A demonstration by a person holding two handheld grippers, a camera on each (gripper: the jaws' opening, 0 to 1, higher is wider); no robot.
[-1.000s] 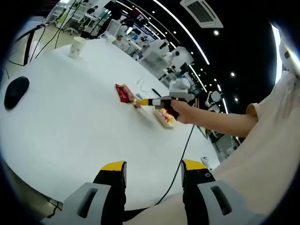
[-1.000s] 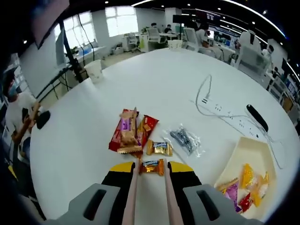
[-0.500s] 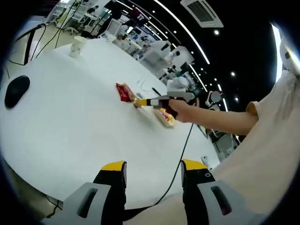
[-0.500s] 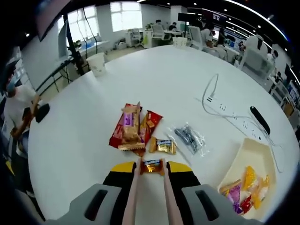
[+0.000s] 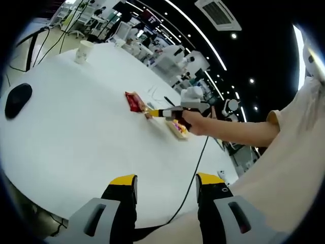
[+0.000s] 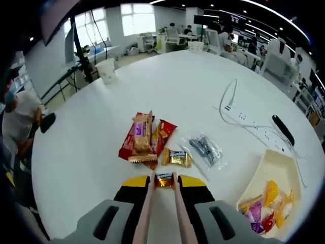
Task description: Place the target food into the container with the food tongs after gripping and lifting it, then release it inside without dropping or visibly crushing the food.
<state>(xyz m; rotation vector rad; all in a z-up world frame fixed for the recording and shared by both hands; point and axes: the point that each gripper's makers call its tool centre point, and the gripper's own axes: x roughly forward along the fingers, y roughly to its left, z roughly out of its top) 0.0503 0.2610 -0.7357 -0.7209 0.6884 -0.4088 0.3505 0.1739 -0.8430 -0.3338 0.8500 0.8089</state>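
Observation:
In the right gripper view my right gripper (image 6: 163, 185) is shut on the food tongs (image 6: 147, 203), whose two pale arms run forward between the jaws. The tong tips pinch a small gold-wrapped candy (image 6: 163, 178) just above the white table (image 6: 76, 152). A cream tray (image 6: 277, 165) holding several bright candies (image 6: 266, 203) lies at the lower right. In the left gripper view my left gripper (image 5: 166, 185) stands open over the table edge with nothing in it. Far across that table the right gripper (image 5: 158, 112) shows beside the tray (image 5: 179, 129).
A second gold candy (image 6: 176, 158), a pile of red and purple snack packs (image 6: 143, 140) and a clear bag (image 6: 204, 150) lie ahead of the tongs. Further off are a power strip (image 6: 249, 119), a paper cup (image 6: 106, 69) and a black mouse (image 6: 46, 122). A person's arm (image 5: 238, 129) reaches in.
The tong arms have drawn a little closer together on the gold candy. The left gripper has not moved.

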